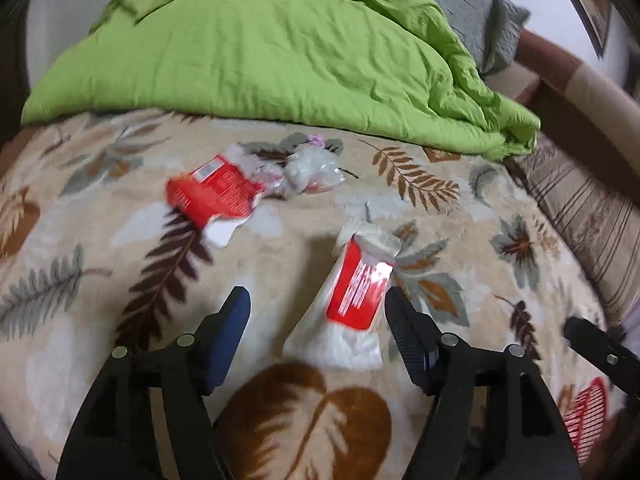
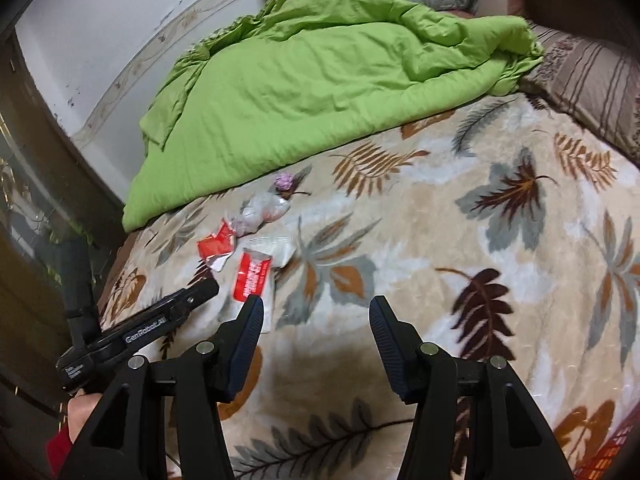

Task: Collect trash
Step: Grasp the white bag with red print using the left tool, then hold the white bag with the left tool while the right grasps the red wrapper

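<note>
A red-and-white plastic packet (image 1: 356, 292) lies on the leaf-patterned blanket (image 1: 100, 280), between the fingers of my left gripper (image 1: 318, 316). The jaws stand open and the pads do not press on it. A torn red wrapper (image 1: 216, 196), a crumpled clear plastic bag (image 1: 308, 172) and a small purple wad (image 1: 318, 141) lie further off. In the right wrist view my right gripper (image 2: 316, 308) hangs open over bare blanket, with nothing between its fingers. The same packet (image 2: 252, 276), red wrapper (image 2: 214, 246), clear bag (image 2: 262, 210) and purple wad (image 2: 284, 182) sit to its upper left, beside the left gripper (image 2: 200, 292).
A rumpled green duvet (image 1: 260, 52) covers the far half of the bed, with a grey pillow (image 1: 476, 12) behind it. A striped brown cushion (image 2: 592, 76) lies at the right. A red slatted basket (image 1: 586, 416) shows at the lower right. A wall and a dark door frame border the left side.
</note>
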### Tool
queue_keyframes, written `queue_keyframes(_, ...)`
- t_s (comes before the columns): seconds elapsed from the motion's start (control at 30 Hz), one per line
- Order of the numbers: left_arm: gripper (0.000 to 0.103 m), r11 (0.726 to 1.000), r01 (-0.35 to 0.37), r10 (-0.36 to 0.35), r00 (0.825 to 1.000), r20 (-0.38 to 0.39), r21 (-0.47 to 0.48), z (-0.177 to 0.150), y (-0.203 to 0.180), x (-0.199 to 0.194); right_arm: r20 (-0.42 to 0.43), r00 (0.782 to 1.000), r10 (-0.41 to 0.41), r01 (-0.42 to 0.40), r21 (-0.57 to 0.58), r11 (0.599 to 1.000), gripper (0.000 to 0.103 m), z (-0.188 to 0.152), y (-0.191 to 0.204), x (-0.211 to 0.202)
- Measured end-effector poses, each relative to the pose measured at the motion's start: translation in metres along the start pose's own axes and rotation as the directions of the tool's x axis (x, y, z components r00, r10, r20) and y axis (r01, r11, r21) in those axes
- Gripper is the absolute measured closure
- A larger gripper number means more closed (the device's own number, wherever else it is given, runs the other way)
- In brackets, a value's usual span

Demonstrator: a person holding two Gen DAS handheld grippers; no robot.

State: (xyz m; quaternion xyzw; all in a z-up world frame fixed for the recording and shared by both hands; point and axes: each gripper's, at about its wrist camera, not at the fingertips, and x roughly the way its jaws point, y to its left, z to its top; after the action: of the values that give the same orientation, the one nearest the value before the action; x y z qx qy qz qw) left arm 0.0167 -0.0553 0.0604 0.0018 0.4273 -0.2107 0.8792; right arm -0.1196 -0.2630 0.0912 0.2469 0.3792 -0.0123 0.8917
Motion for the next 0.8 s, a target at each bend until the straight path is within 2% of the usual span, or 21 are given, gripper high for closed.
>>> queue_keyframes(0.2, 0.034, 0.996, -0.062, 0.066, 0.995, -0.076, 0.066, 0.012, -0.023, 0.05, -0.019, 0.999, -0.028, 0.028, 0.02, 0.999, 0.044, -0.008, -0.018, -0.004)
queue_keyframes(0.27, 0.034, 0.998, -0.032, 0.038, 0.995, -0.095, 0.063, 0.014, -0.024, 0.062, -0.029, 0.999, -0.03, 0.03, 0.016, 0.999, 0.044, -0.009, -0.021, -0.002)
queue_keyframes(0.3, 0.034, 0.997, -0.042, 0.049, 0.993, -0.109, 0.062, 0.014, -0.024, 0.069, -0.033, 0.999, -0.032, 0.032, 0.014, 0.999, 0.044, -0.009, -0.022, -0.001)
queue_keyframes(0.33, 0.038, 0.996, -0.058, 0.064, 0.992, -0.107, 0.062, 0.014, -0.023, 0.072, -0.035, 0.999, -0.03, 0.03, 0.012, 0.999, 0.044, -0.009, -0.022, 0.0)
queue_keyframes(0.37, 0.051, 0.996, -0.06, 0.066, 0.993, -0.103, 0.06, 0.013, -0.023, 0.074, -0.04, 0.999, -0.023, 0.023, 0.007, 1.0, 0.044, -0.008, -0.022, 0.001)
queue_keyframes(0.4, 0.06, 0.998, -0.047, 0.052, 0.993, -0.103, 0.05, 0.012, -0.022, 0.075, -0.041, 0.999, -0.019, 0.019, 0.003, 1.0, 0.044, -0.007, -0.022, 0.002)
queue_keyframes(0.43, 0.063, 0.998, -0.051, 0.056, 0.993, -0.104, 0.044, 0.011, -0.021, 0.076, -0.041, 0.999, -0.016, 0.016, -0.001, 1.0, 0.044, -0.007, -0.02, 0.003)
queue_keyframes(0.53, 0.064, 0.999, -0.052, 0.053, 0.995, -0.083, 0.016, 0.005, -0.013, 0.068, -0.042, 0.999, -0.002, 0.001, -0.018, 1.0, 0.044, -0.002, -0.015, 0.006)
queue_keyframes(0.63, 0.065, 0.997, -0.065, 0.062, 0.997, -0.055, -0.052, -0.001, 0.0, 0.044, -0.057, 0.998, 0.015, -0.018, -0.058, 0.998, 0.044, 0.007, -0.005, 0.013)
queue_keyframes(0.73, 0.065, 0.988, -0.047, 0.049, 0.999, 0.011, -0.144, -0.011, 0.017, 0.002, -0.078, 0.996, 0.044, -0.052, -0.101, 0.994, 0.044, 0.014, 0.008, 0.024)
queue_keyframes(0.8, 0.065, 0.975, -0.082, 0.098, 0.993, 0.069, -0.208, -0.016, 0.035, -0.026, -0.104, 0.993, 0.064, -0.076, -0.122, 0.99, 0.044, 0.02, 0.02, 0.037)
